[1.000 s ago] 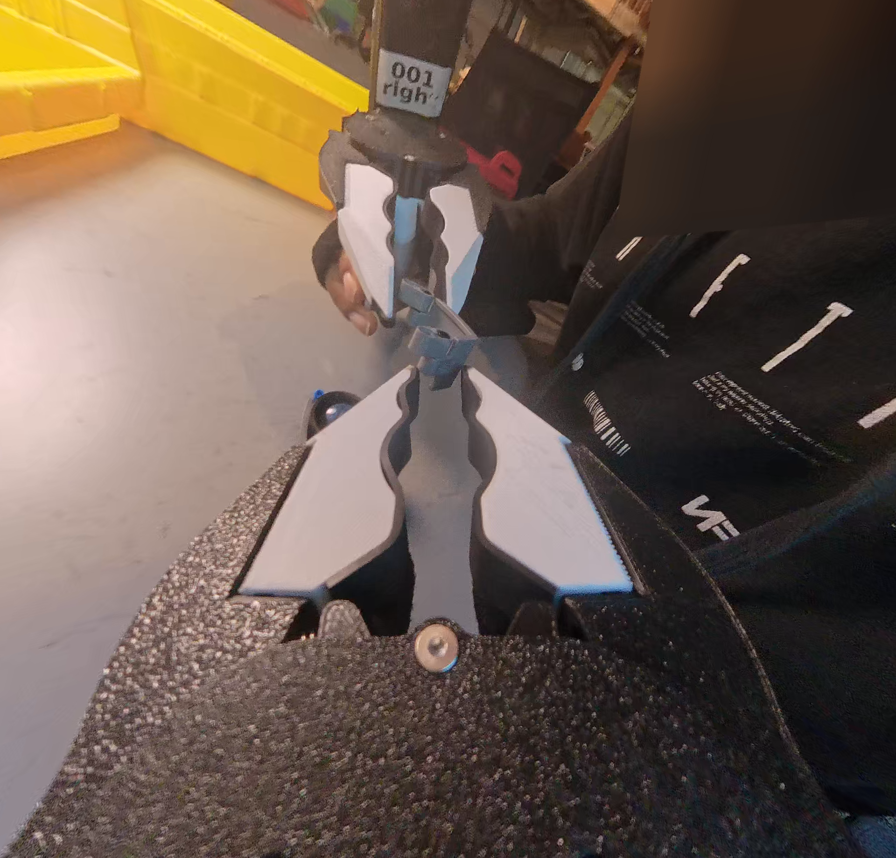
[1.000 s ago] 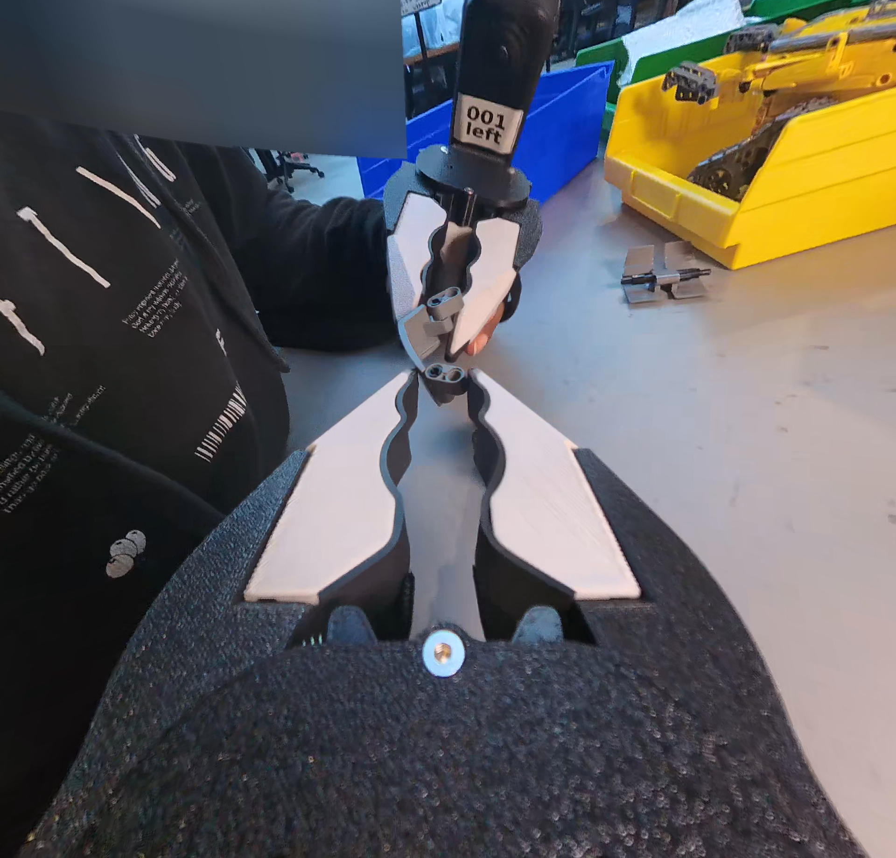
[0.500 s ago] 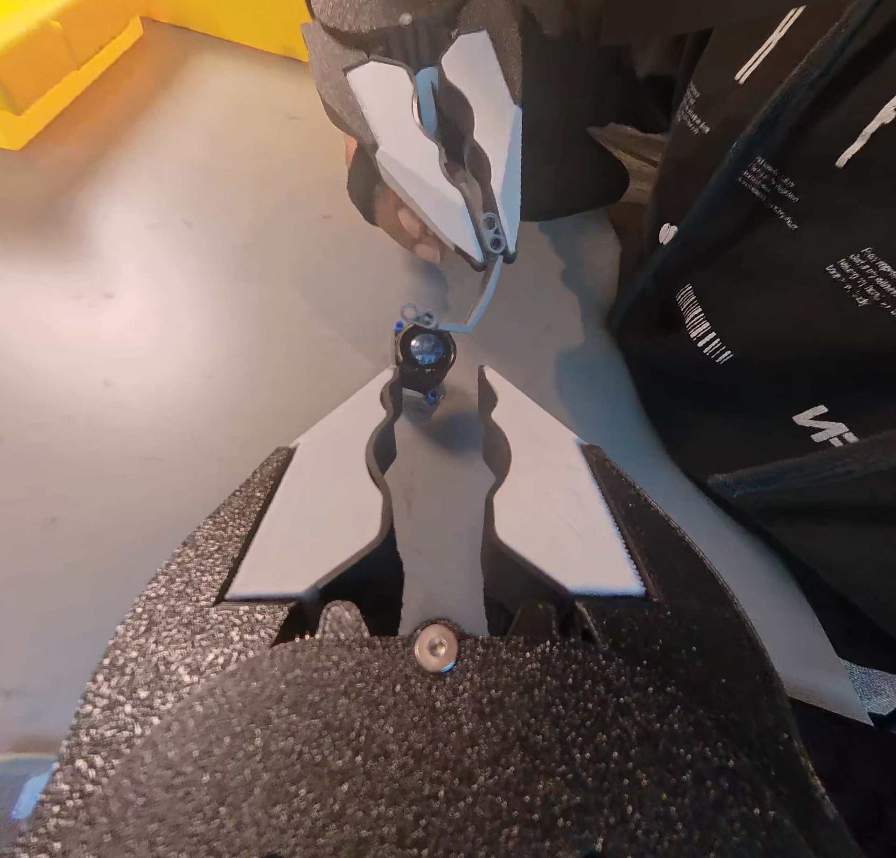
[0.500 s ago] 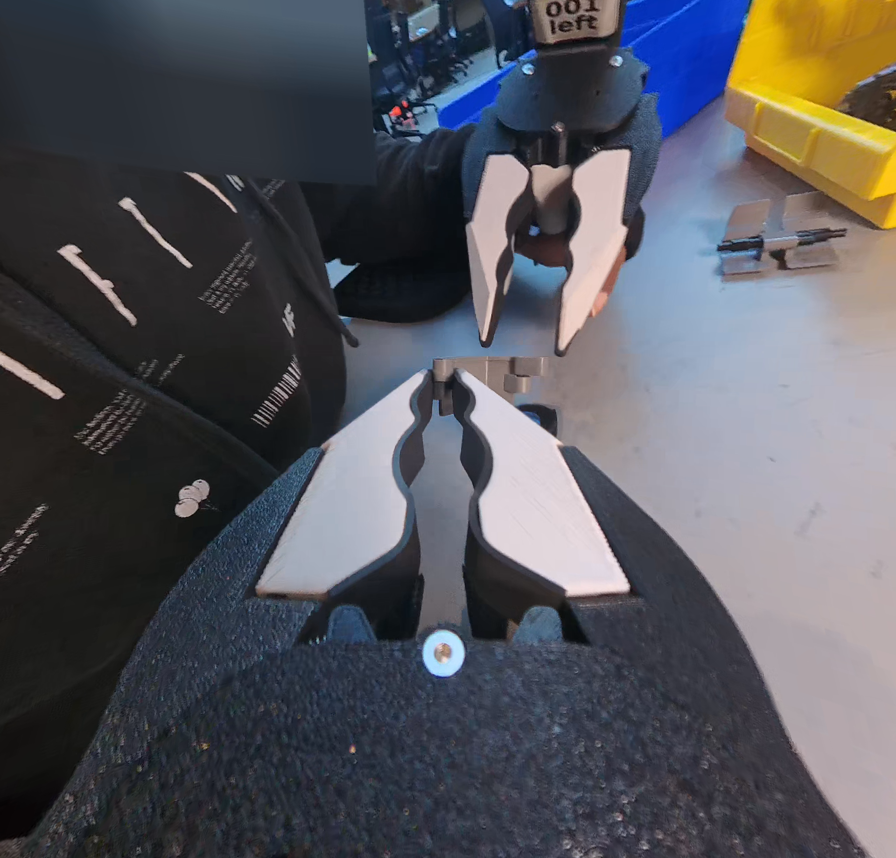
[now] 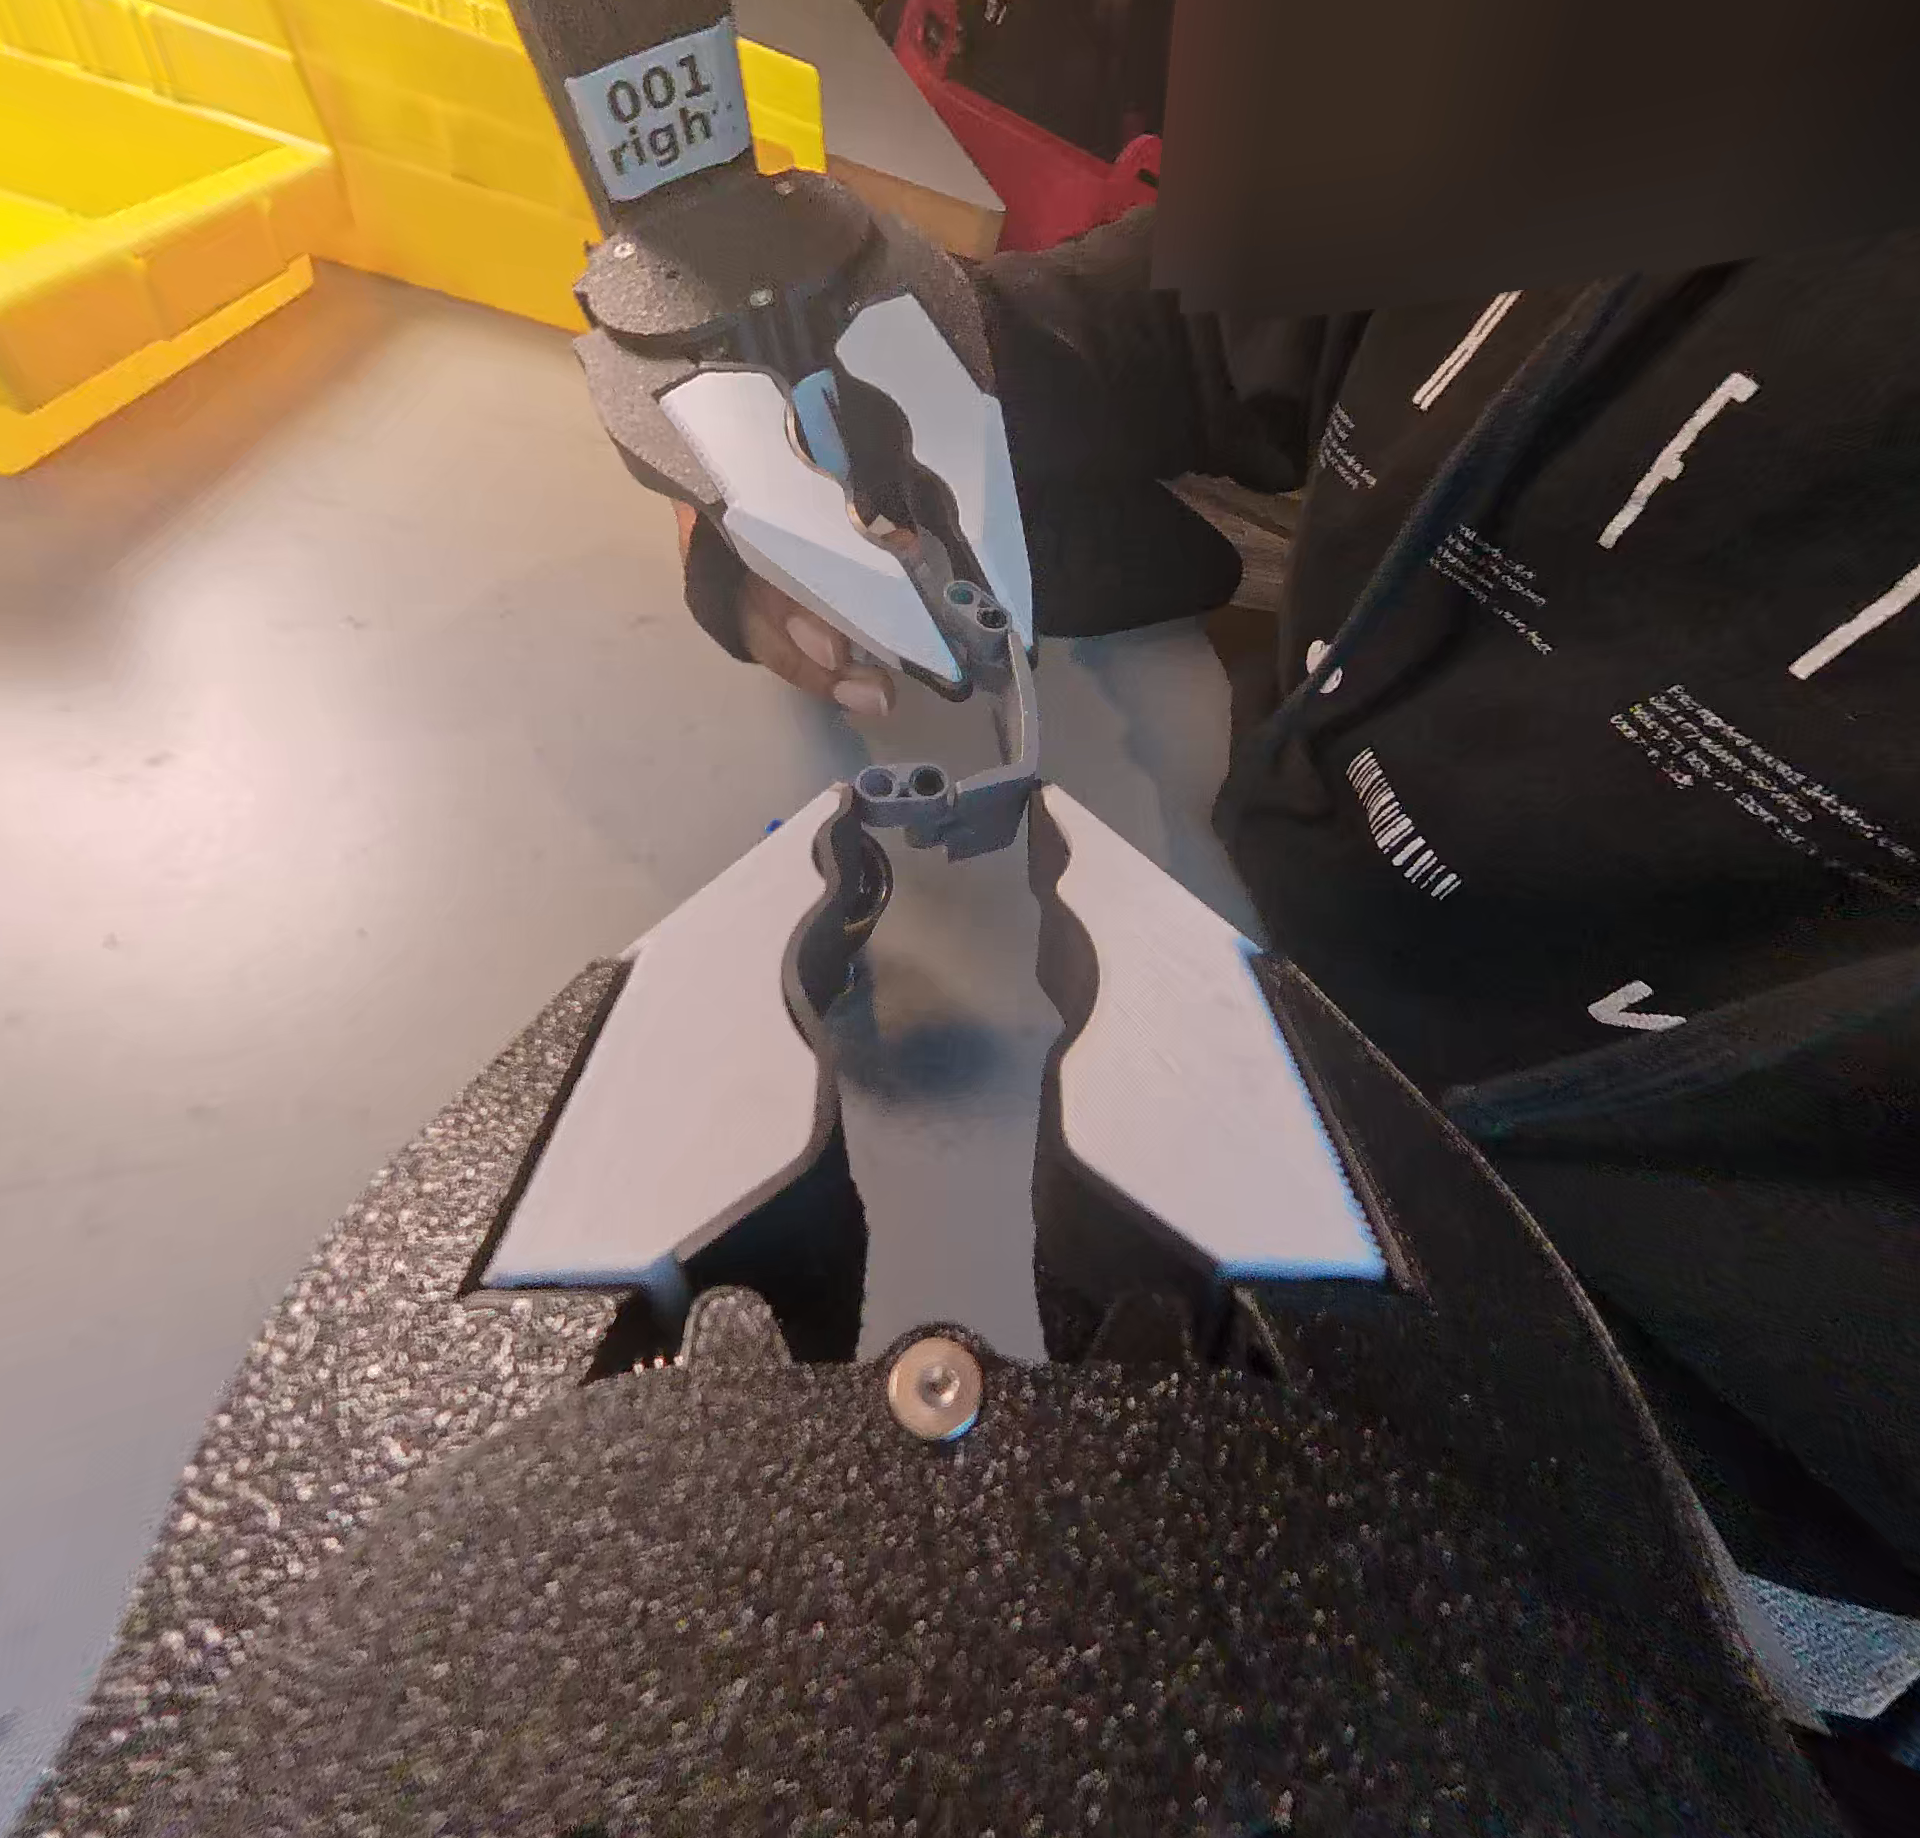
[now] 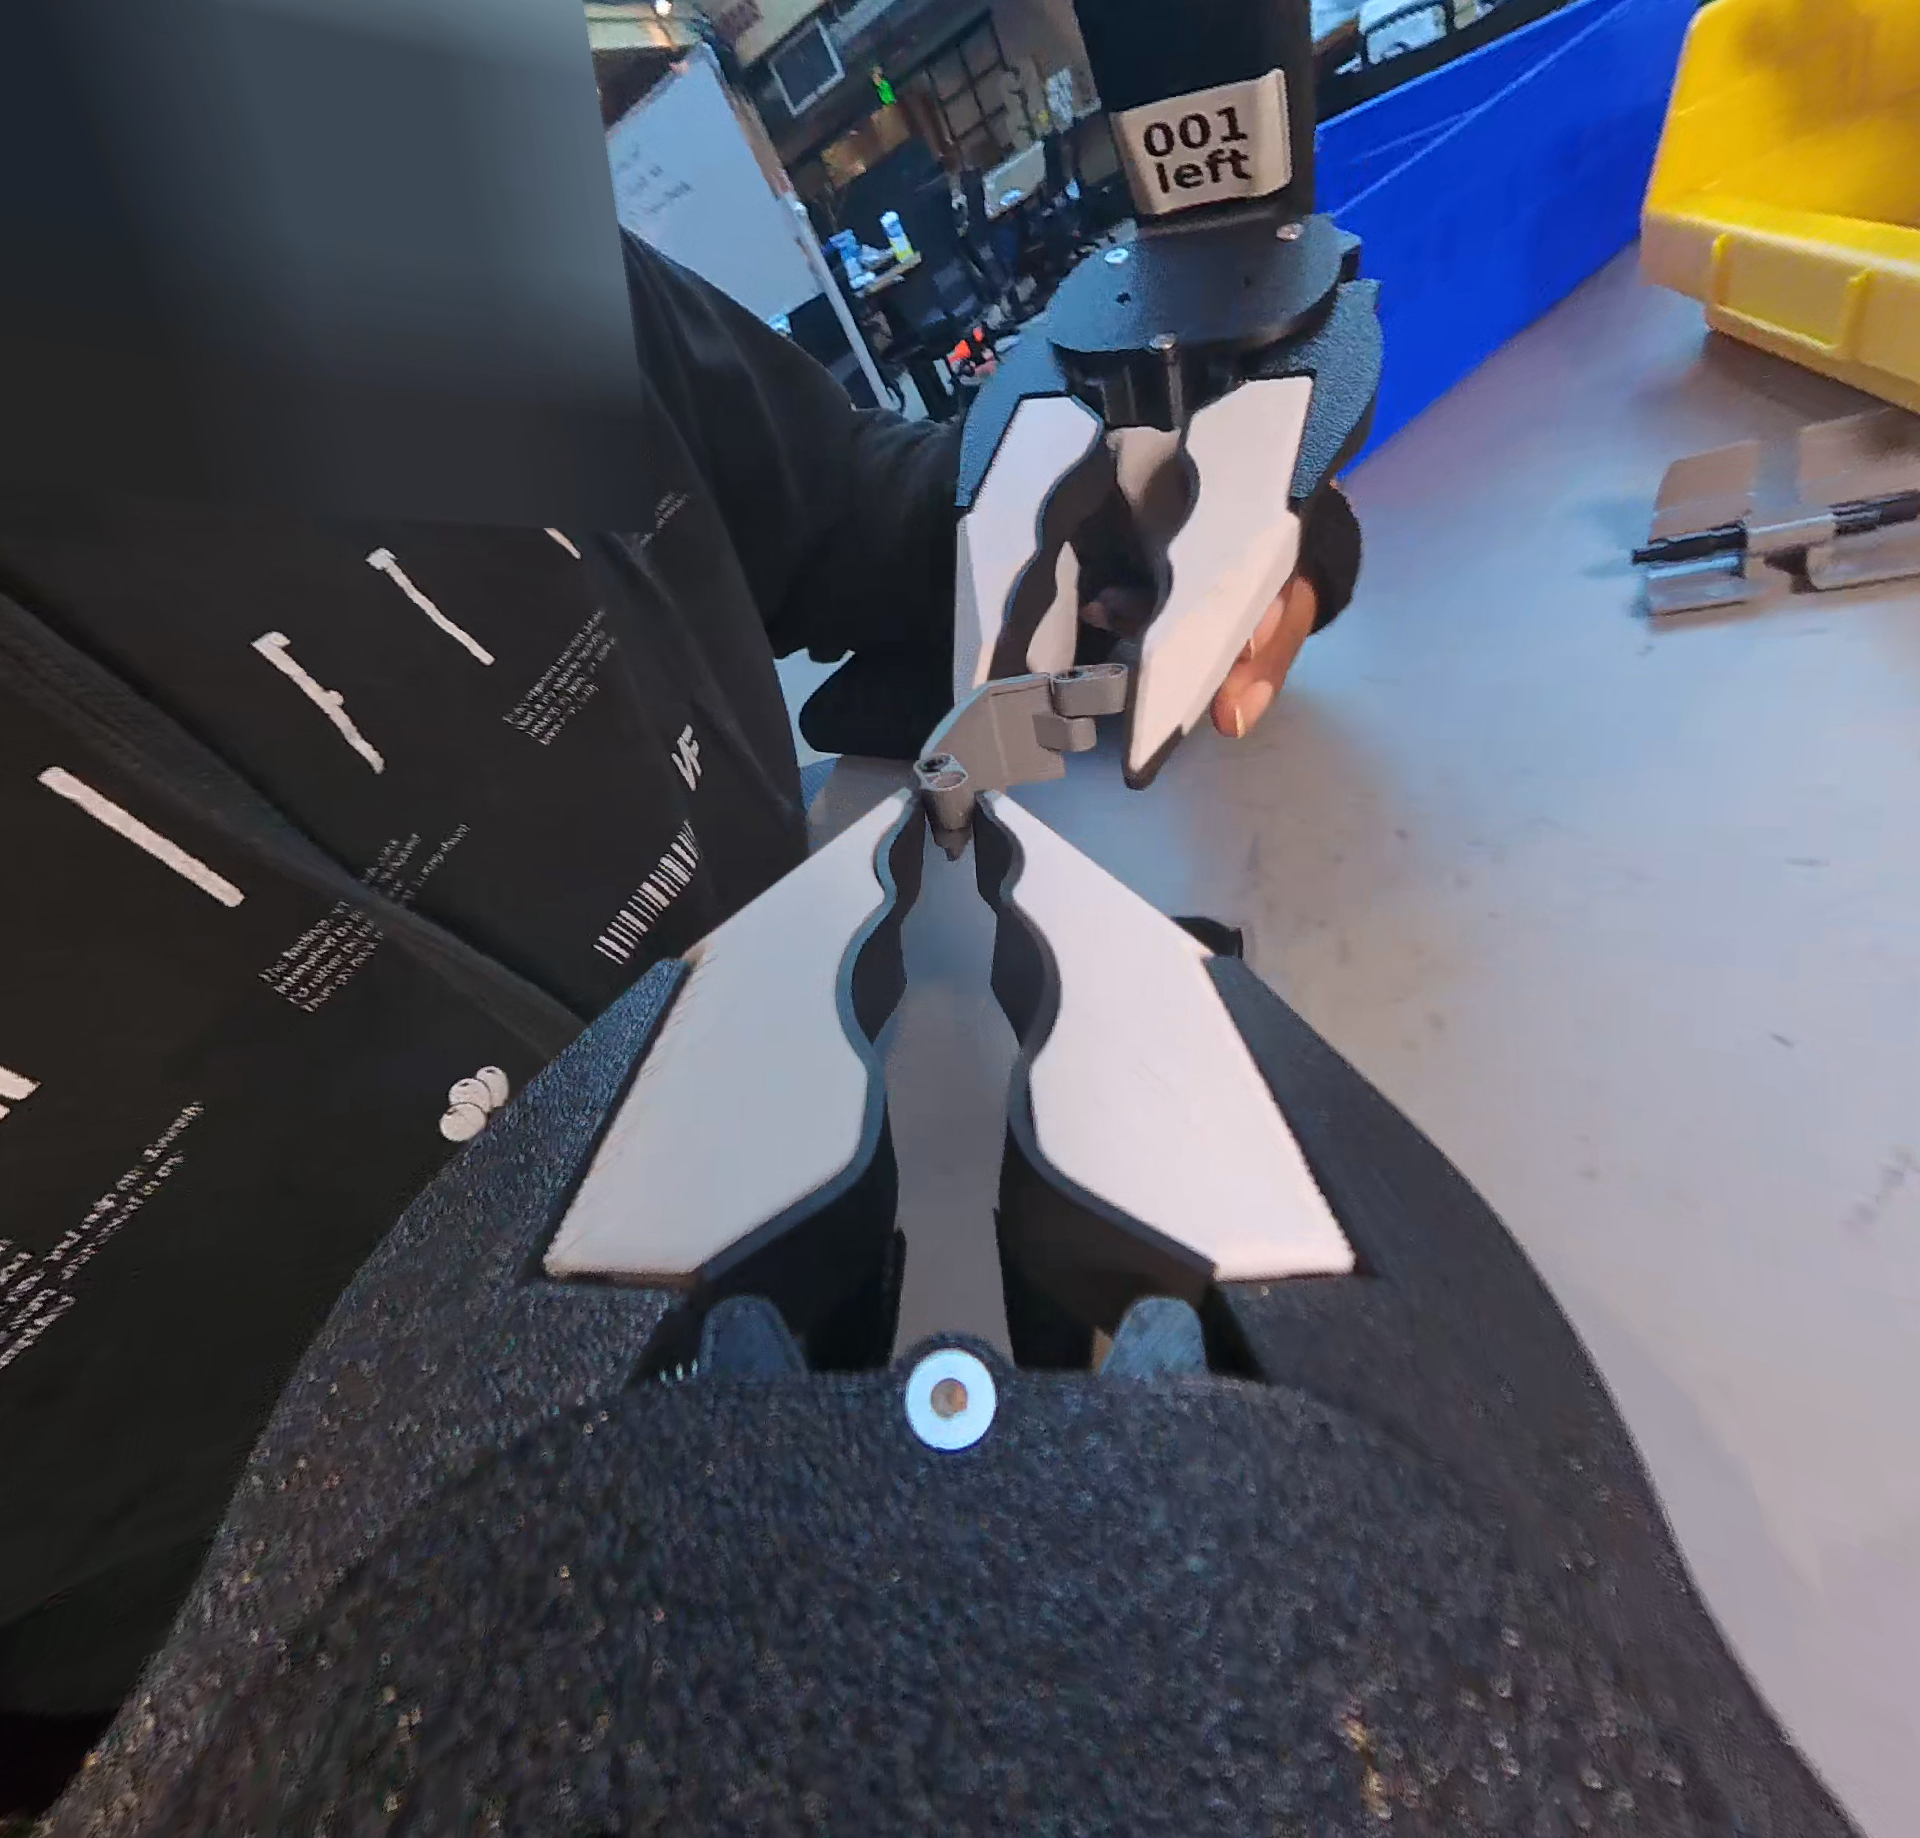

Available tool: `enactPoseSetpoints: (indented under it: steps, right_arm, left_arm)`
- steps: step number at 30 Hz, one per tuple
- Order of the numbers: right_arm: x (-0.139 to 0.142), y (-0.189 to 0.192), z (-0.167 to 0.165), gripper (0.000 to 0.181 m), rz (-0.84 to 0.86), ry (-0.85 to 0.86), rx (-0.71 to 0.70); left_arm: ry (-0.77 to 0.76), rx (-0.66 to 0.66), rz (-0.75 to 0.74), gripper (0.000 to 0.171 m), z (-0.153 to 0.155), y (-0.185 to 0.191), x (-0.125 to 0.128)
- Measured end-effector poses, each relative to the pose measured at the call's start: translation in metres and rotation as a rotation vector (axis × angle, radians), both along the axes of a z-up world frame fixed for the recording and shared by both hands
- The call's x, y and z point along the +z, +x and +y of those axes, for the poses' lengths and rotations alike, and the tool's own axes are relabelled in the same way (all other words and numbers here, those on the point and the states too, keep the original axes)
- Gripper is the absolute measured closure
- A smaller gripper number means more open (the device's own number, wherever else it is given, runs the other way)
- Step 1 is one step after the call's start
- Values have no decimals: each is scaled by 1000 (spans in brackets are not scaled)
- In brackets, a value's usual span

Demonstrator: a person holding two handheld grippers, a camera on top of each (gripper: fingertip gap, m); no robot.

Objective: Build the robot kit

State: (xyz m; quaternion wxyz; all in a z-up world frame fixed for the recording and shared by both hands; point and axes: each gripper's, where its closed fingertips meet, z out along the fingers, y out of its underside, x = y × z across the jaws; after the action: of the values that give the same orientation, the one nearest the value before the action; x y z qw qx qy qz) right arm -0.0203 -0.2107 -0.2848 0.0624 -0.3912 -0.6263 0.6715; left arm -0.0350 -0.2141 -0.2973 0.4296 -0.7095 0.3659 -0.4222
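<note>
1. Now my right gripper pinches one end of a grey curved plastic part, frame centre.
2. My left gripper stands spread around its other end, above the grey table.
3. Yellow bins sit upper left.

Grey table open; yellow bin behind

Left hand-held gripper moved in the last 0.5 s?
Yes. In the right wrist view, the left hand-held gripper has shifted left, away from the metal plates on the table, reaching the grey part.
</note>
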Motion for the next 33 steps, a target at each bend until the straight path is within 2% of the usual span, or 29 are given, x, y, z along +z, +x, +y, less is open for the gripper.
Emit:
enactPoseSetpoints:
  steps: [16,33]
  right_arm:
    - [-41,2,4,171,-212,138,-16]
    - [-50,7,1,172,-327,53,12]
  left_arm:
    - [-45,157,267,140,-2,-1,-44]
    - [-32,183,325,143,-4,-4,-47]
